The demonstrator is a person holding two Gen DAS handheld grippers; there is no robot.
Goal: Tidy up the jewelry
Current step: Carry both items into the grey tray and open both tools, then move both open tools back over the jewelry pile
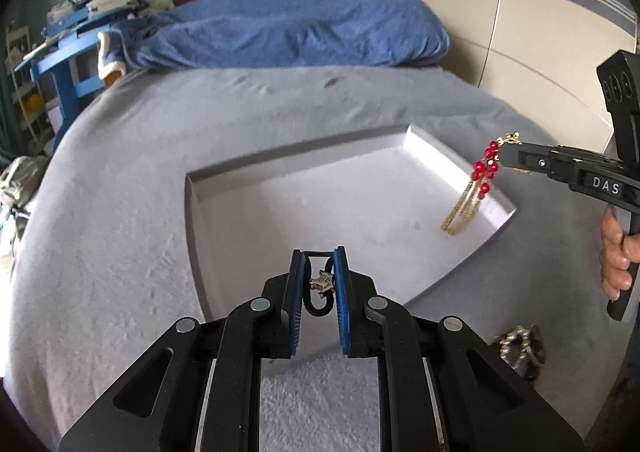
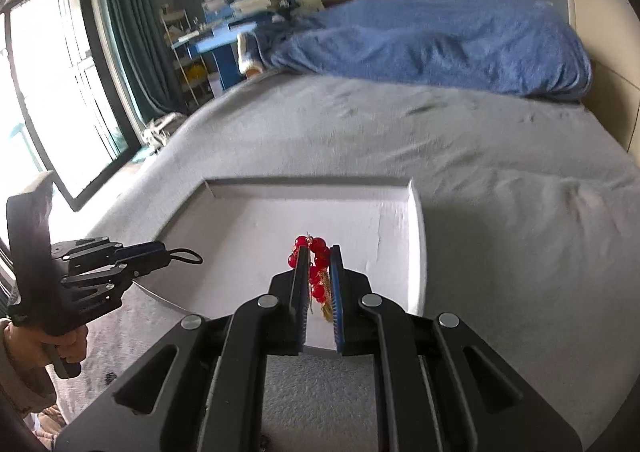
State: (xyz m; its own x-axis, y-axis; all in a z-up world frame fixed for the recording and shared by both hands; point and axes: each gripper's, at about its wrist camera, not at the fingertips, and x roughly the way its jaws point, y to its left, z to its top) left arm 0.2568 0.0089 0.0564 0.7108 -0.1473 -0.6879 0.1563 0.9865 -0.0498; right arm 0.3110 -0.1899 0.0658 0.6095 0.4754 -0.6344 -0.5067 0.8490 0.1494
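Observation:
A shallow white tray point(image 1: 304, 156) lies on the grey bed, also in the right wrist view point(image 2: 416, 228). My left gripper point(image 1: 319, 258) is shut on a black cord with a small star charm point(image 1: 320, 283), held over the tray's near edge; it shows in the right wrist view point(image 2: 168, 252) with the cord loop point(image 2: 186, 256) sticking out. My right gripper point(image 2: 319, 252) is shut on a red-bead and gold-chain piece point(image 2: 314, 270). In the left wrist view the right gripper point(image 1: 505, 154) holds that piece point(image 1: 482, 172) over the tray's right side, chains dangling.
A dark beaded bracelet point(image 1: 522, 346) lies on the bed right of the tray's near corner. A blue blanket point(image 1: 296, 28) is piled at the far end of the bed. A blue desk with books point(image 1: 92, 4) stands beyond, and a window point(image 2: 52, 84) at the left.

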